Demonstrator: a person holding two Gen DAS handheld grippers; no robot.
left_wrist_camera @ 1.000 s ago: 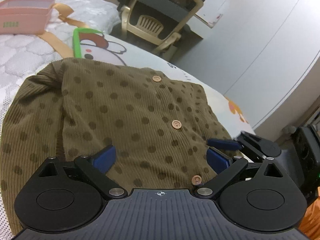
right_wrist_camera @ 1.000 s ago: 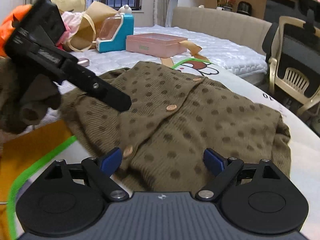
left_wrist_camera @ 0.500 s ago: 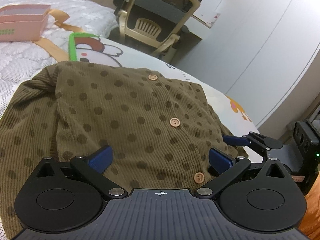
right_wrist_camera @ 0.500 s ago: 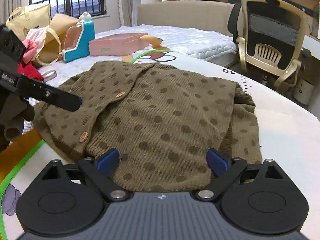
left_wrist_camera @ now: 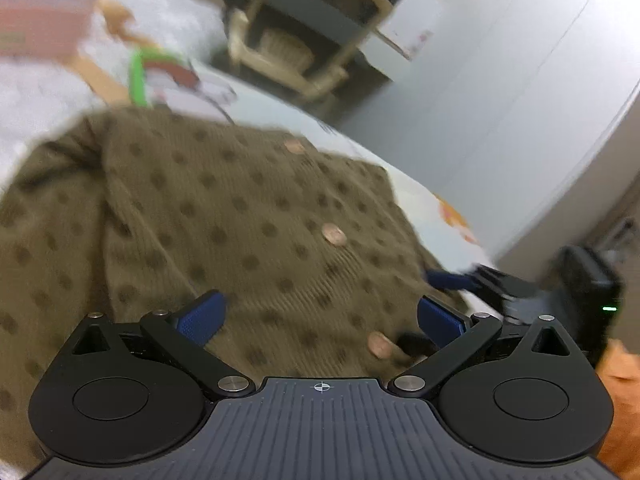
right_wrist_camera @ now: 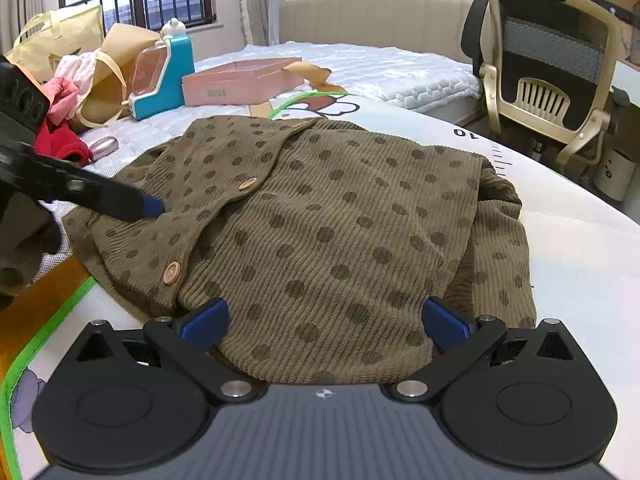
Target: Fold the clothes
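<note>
An olive-brown cardigan (right_wrist_camera: pixel 340 220) with dark dots and wooden buttons lies partly folded on a white play mat on the bed. My right gripper (right_wrist_camera: pixel 324 322) is open, its blue pads straddling the near hem of the cardigan. My left gripper (left_wrist_camera: pixel 320 318) is open too, low over the cardigan (left_wrist_camera: pixel 248 220) near its button row; that view is blurred by motion. In the right wrist view the left gripper's fingers (right_wrist_camera: pixel 120 204) rest on the cardigan's left edge. At the right of the left wrist view, the right gripper's fingers (left_wrist_camera: pixel 476 280) show.
A pink box (right_wrist_camera: pixel 240 84), a teal case (right_wrist_camera: pixel 168 76), bags and red and pink clothes (right_wrist_camera: pixel 60 140) sit on the bed behind. An office chair (right_wrist_camera: pixel 552 64) stands at the right. The mat (right_wrist_camera: pixel 580 280) has a green border and its edge runs near the right.
Both grippers have moved closer in over the cardigan's near edge. The right gripper now has the hem between its open pads; the left view has gone blurry from movement.
</note>
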